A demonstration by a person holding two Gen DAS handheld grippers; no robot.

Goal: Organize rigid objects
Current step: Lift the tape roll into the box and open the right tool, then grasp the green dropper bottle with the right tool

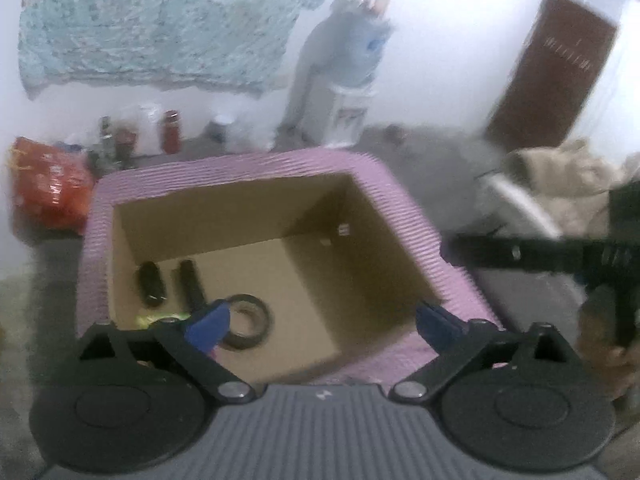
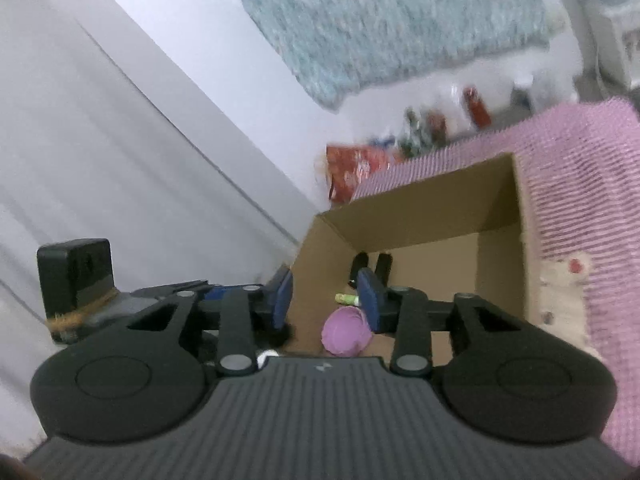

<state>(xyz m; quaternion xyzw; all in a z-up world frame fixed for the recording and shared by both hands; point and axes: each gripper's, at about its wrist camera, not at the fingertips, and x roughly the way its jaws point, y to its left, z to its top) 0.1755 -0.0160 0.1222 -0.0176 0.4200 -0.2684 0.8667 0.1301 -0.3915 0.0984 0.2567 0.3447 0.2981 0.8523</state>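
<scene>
A cardboard box [image 1: 372, 248] with pink striped flaps folded outward stands on the floor. Inside it lie a black tape roll [image 1: 246, 322], two black cylinders [image 1: 152, 284] and a yellow-green item [image 1: 160, 317]. My left gripper [image 1: 324, 320] is open and empty, fingers spread wide over the box's near edge. In the right wrist view the box [image 2: 500, 248] holds a pink round object [image 2: 346, 332] and a green item [image 2: 348, 299]. My right gripper [image 2: 326, 300] is open with nothing between its blue pads, over the box's left rim. The left gripper's body [image 2: 80, 280] shows at the left.
An orange-red bag [image 1: 44, 188] and bottles and jars [image 1: 170, 130] stand along the back wall beside a water dispenser [image 1: 352, 80]. A floral cloth [image 1: 160, 20] hangs above. A brown door [image 1: 552, 68] and beige cloth pile [image 1: 568, 184] are at right. The right gripper's arm [image 1: 560, 256] reaches in.
</scene>
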